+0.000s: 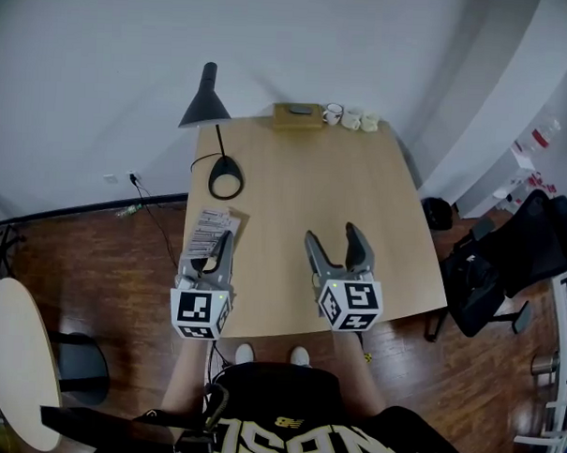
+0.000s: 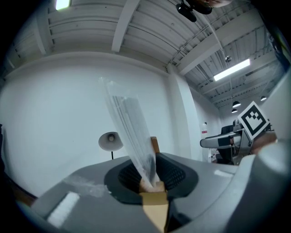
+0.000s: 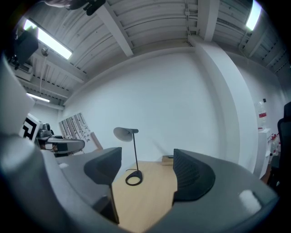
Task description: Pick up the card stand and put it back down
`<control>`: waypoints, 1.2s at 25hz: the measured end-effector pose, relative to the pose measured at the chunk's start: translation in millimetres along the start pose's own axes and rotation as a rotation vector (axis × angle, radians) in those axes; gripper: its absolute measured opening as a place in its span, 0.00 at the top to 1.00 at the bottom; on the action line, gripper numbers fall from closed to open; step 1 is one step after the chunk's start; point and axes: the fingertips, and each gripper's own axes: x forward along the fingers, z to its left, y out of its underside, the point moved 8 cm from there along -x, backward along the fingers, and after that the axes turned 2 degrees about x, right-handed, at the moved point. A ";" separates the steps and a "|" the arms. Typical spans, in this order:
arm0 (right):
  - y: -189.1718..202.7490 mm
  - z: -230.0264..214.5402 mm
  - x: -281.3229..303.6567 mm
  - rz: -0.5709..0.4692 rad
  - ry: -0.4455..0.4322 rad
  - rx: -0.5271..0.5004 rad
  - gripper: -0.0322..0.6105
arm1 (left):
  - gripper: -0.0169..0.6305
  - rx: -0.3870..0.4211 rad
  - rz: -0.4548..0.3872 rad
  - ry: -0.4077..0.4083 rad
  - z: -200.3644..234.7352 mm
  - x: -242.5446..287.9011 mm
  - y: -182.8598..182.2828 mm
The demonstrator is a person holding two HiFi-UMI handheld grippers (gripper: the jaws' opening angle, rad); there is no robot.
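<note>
The card stand, a small pale wooden block carrying a clear plastic sleeve with black-striped print, sits left of centre in the head view, at the left edge of the light wooden table. The left tool is clamped on it: in the left gripper view the block is pinched between the dark pads and the sleeve leans up and to the left, away from the tool. Its long axis is therefore roughly upright, with the block lowest. Setting it down probably means going straight down onto the table, but I cannot tell whether the block already touches. The right tool, to the right over the table, has its jaws apart and empty.
</note>
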 end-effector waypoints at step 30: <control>57.4 -23.6 -4.5 0.174 0.076 0.084 0.40 | 0.84 0.024 0.326 0.094 69.3 57.7 98.5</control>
